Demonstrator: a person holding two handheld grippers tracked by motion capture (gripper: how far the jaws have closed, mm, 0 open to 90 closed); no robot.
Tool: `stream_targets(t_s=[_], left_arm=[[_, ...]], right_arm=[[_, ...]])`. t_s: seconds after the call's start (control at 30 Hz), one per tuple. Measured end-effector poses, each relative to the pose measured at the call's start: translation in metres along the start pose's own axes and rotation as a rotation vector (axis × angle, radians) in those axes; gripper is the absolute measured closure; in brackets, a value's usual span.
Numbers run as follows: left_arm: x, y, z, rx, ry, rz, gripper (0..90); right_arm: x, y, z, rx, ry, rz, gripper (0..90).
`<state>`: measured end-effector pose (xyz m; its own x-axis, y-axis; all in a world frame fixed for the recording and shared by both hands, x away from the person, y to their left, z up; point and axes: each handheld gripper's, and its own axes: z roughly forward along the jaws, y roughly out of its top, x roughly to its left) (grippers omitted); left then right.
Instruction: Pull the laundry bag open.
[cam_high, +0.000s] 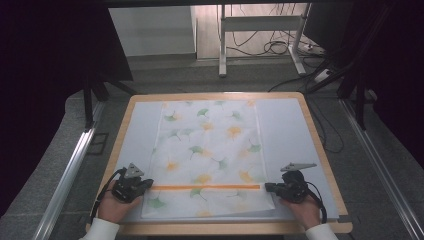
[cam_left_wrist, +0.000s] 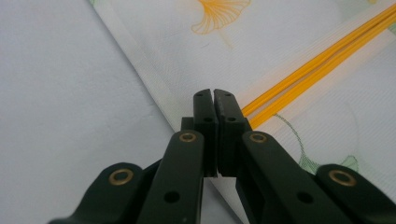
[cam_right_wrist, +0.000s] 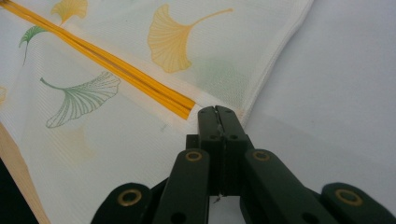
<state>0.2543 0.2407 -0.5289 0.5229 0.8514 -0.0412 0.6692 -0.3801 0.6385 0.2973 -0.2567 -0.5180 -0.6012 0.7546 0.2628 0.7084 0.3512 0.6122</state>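
Note:
A white mesh bag (cam_high: 207, 150) printed with orange and green ginkgo leaves lies flat on the pale mat (cam_high: 290, 130). An orange zip (cam_high: 205, 187) runs across it near the front. My left gripper (cam_high: 150, 184) sits at the zip's left end. In the left gripper view its jaws (cam_left_wrist: 213, 93) stand together over the bag's hem (cam_left_wrist: 140, 65), beside the zip (cam_left_wrist: 317, 56). My right gripper (cam_high: 267, 187) sits at the zip's right end. Its jaws (cam_right_wrist: 215, 109) are pressed shut at the bag's edge (cam_right_wrist: 275, 60), just past the zip (cam_right_wrist: 107, 60), with a pale sliver of fabric between them.
The mat covers a wooden table (cam_high: 320, 150) with a rounded rim. Bare mat lies left (cam_left_wrist: 56, 93) and right (cam_right_wrist: 350, 70) of the bag. Beyond the table are a grey floor, metal rails (cam_high: 70, 165), a white stand (cam_high: 222, 45) and cables.

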Motion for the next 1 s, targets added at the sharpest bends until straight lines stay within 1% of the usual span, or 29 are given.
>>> stream_targets(t_s=[0.03, 0.07, 0.1, 0.13, 0.17, 0.2, 0.23, 0.27, 0.3, 0.37, 0.43, 0.47, 0.5, 0.53, 0.57, 0.6, 0.63, 0.67, 0.7, 0.73, 0.77, 0.83, 0.87, 0.9, 0.93, 0.97, 1.0], left_arm=[[-0.001, 0.000, 0.000, -0.006, 0.003, 0.002, 87.1], [-0.001, 0.000, 0.000, -0.010, 0.006, 0.005, 84.6], [-0.003, 0.002, -0.001, -0.031, 0.002, 0.007, 76.5], [-0.003, 0.002, -0.001, -0.031, 0.002, 0.007, 72.5], [-0.004, 0.002, -0.002, -0.056, -0.002, 0.010, 72.5], [-0.005, 0.004, -0.006, -0.093, 0.007, 0.019, 65.9], [-0.005, 0.004, -0.006, -0.093, 0.007, 0.019, 61.3], [-0.006, 0.005, -0.009, -0.133, 0.012, 0.016, 61.3], [-0.006, 0.006, -0.010, -0.152, 0.013, 0.011, 52.0], [-0.006, 0.008, -0.013, -0.189, 0.039, 0.005, 45.0], [-0.004, 0.009, -0.012, -0.194, 0.048, 0.002, 39.4], [-0.004, 0.009, -0.012, -0.194, 0.048, 0.002, 37.9], [-0.001, 0.010, -0.011, -0.191, 0.057, -0.003, 36.6], [0.002, 0.010, -0.010, -0.191, 0.066, -0.008, 36.6], [0.004, 0.011, -0.009, -0.193, 0.074, -0.017, 35.6], [0.010, 0.011, -0.009, -0.196, 0.090, -0.027, 33.7], [0.010, 0.011, -0.009, -0.196, 0.090, -0.027, 32.7], [0.014, 0.011, -0.010, -0.201, 0.103, -0.037, 32.7], [0.017, 0.010, -0.010, -0.203, 0.110, -0.041, 31.0], [0.022, 0.008, -0.010, -0.203, 0.123, -0.053, 29.8], [0.022, 0.008, -0.010, -0.203, 0.123, -0.053, 28.9], [0.028, 0.005, -0.010, -0.206, 0.138, -0.064, 28.1], [0.030, 0.004, -0.010, -0.208, 0.141, -0.070, 28.1], [0.033, 0.003, -0.011, -0.207, 0.146, -0.075, 27.6], [0.035, 0.002, -0.011, -0.209, 0.150, -0.079, 27.3], [0.037, 0.000, -0.011, -0.213, 0.152, -0.086, 27.3], [0.039, -0.001, -0.011, -0.215, 0.153, -0.093, 27.1]], right_arm=[[0.000, 0.000, 0.000, -0.002, 0.002, -0.001, 89.6], [0.000, 0.000, -0.001, -0.006, 0.006, -0.002, 89.6], [0.001, 0.001, -0.002, -0.029, 0.009, -0.005, 89.5], [0.001, 0.001, -0.002, -0.029, 0.009, -0.005, 89.5], [0.002, 0.001, -0.004, -0.045, 0.015, -0.007, 89.5], [0.004, 0.003, -0.008, -0.075, 0.016, -0.017, 89.5], [0.004, 0.003, -0.008, -0.075, 0.016, -0.017, 89.5], [0.004, 0.003, -0.009, -0.084, 0.016, -0.022, 89.5], [0.006, 0.004, -0.012, -0.111, 0.015, -0.032, 89.4], [0.007, 0.006, -0.014, -0.130, 0.017, -0.042, 89.4], [0.005, 0.010, -0.015, -0.148, 0.034, -0.044, 89.2], [0.005, 0.010, -0.015, -0.148, 0.034, -0.044, 89.2], [0.003, 0.015, -0.015, -0.168, 0.037, -0.039, 83.3], [0.003, 0.015, -0.015, -0.168, 0.037, -0.039, 83.3], [0.002, 0.018, -0.015, -0.176, 0.032, -0.044, 78.9], [-0.001, 0.026, -0.015, -0.197, 0.017, -0.048, 72.4], [-0.001, 0.026, -0.015, -0.197, 0.017, -0.048, 72.4], [-0.003, 0.029, -0.014, -0.209, 0.013, -0.045, 68.5], [-0.008, 0.037, -0.014, -0.234, -0.009, -0.036, 60.9], [-0.011, 0.040, -0.014, -0.242, -0.020, -0.033, 57.9], [-0.013, 0.041, -0.014, -0.250, -0.026, -0.026, 54.7], [-0.019, 0.041, -0.015, -0.267, -0.057, -0.011, 49.2], [-0.019, 0.041, -0.015, -0.267, -0.057, -0.011, 49.2], [-0.021, 0.040, -0.016, -0.269, -0.068, -0.008, 47.4], [-0.026, 0.034, -0.019, -0.270, -0.100, -0.007, 44.8], [-0.026, 0.034, -0.019, -0.270, -0.100, -0.007, 44.8], [-0.029, 0.031, -0.020, -0.269, -0.109, -0.003, 44.1]])
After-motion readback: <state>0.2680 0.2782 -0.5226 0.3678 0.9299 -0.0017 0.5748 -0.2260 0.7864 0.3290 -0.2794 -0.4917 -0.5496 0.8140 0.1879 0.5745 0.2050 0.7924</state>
